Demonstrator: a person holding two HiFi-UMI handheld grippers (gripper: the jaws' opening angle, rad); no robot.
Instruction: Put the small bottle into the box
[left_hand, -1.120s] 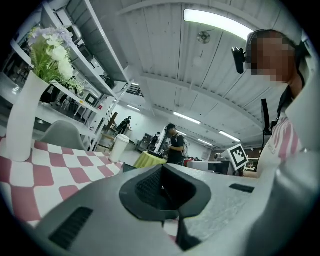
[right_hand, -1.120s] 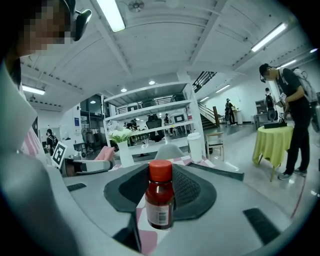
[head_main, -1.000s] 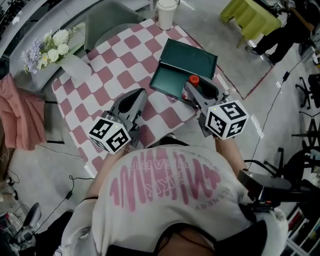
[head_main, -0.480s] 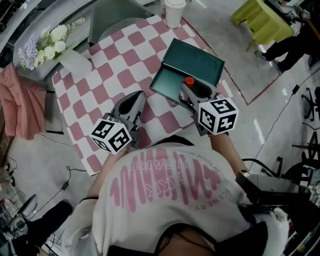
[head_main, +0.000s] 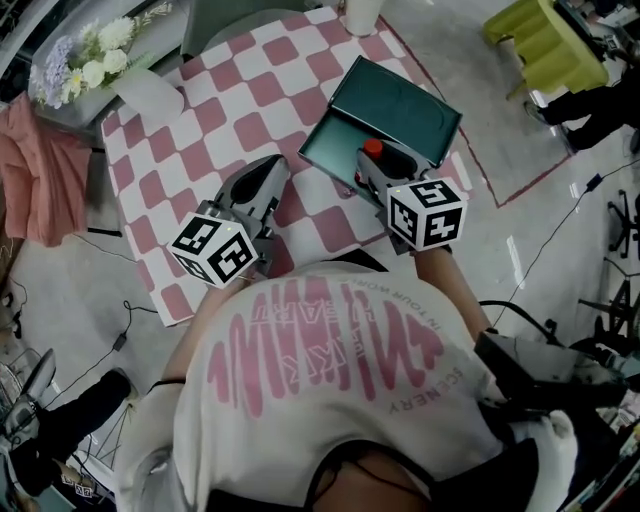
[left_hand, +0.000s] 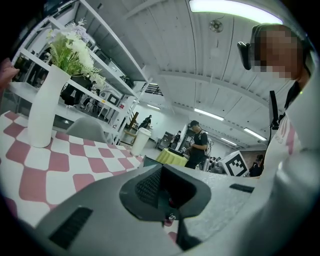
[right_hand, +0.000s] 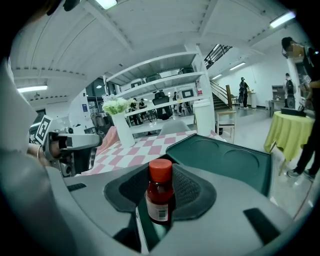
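Right gripper view: our right hand-held gripper clamps the small bottle; releasing early, we'd likely miss the box.

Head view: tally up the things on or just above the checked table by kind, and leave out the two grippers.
bottle: 1
box: 1
vase with flowers: 1
cup: 1
Total: 4

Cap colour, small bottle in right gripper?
Red: round plastic cap of the small red bottle; clearest in right gripper view.
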